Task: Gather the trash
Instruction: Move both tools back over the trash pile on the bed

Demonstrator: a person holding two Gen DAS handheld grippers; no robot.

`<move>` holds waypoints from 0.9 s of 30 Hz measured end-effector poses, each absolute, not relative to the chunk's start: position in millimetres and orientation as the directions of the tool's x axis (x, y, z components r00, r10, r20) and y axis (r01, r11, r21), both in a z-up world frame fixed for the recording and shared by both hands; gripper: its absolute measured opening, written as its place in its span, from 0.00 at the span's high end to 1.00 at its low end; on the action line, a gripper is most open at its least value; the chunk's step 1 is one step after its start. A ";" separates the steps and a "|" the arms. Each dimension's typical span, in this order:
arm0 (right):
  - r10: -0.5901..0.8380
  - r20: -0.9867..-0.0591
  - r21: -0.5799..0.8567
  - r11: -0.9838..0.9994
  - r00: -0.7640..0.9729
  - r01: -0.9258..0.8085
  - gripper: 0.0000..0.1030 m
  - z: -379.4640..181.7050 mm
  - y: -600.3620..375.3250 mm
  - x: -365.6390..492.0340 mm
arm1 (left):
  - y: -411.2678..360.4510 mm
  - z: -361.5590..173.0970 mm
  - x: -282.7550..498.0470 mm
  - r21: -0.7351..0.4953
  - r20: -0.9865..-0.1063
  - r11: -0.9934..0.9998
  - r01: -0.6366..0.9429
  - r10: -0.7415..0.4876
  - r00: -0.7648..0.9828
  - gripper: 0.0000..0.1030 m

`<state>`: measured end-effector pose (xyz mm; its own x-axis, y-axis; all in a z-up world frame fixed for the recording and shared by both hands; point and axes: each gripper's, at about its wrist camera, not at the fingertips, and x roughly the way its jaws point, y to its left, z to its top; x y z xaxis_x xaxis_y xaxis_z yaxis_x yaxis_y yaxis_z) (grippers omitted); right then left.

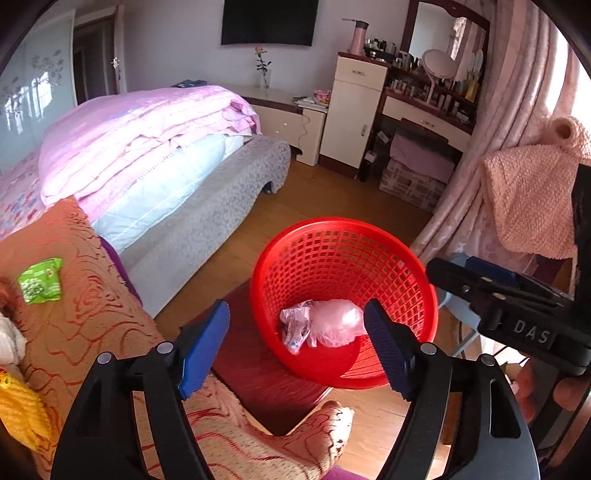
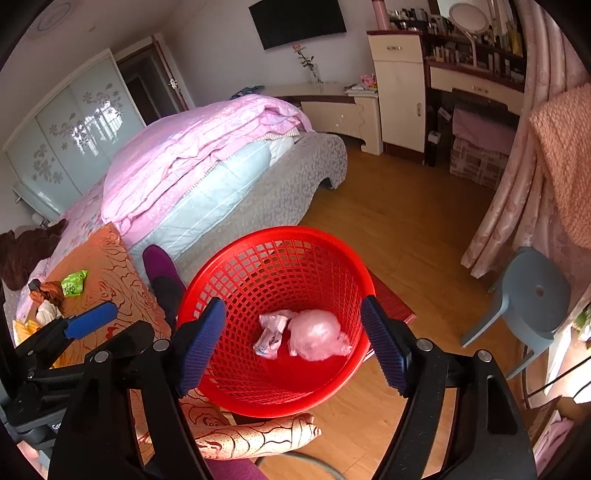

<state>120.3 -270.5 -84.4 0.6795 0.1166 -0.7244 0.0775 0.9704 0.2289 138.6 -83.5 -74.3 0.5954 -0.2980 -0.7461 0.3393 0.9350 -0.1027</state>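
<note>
While both tongs [image 1: 295, 347] [image 2: 291, 343] gape empty, basket [image 2: 207, 295] mesh half-hides trash (pink bag [image 2: 316, 338]).

You have a bed [image 2: 207, 173] under a folded pink quilt [image 1: 140, 129], a wall television [image 2: 297, 20], a cream cabinet [image 1: 351, 118] beside a crowded dressing table [image 2: 476, 62] (items too small to identify), pink curtains [image 1: 491, 147] and a grey stool [image 2: 532, 306] on the wooden floor [image 2: 406, 206].

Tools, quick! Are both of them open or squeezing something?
Left tool: open, holding nothing.
Right tool: open, holding nothing.
</note>
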 end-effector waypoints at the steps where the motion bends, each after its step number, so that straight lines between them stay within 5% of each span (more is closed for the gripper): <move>1: 0.112 -0.720 0.222 0.972 0.684 0.075 0.29 -82.9 -268.4 118.9 | -82.3 -73.0 137.7 -0.100 -0.743 0.937 0.336 -0.294 0.601 0.29; 27: 0.265 -0.634 0.151 0.964 0.726 -0.220 0.29 -48.5 -164.7 72.2 | 45.4 -25.3 61.0 -0.094 -0.662 0.996 -0.002 -0.061 0.747 0.27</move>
<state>72.2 -164.7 -48.5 0.7261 0.2653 -0.6343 -0.2202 0.9637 0.1510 61.0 45.4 -25.3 0.7469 -0.0605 -0.6622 -0.0023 0.9956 -0.0936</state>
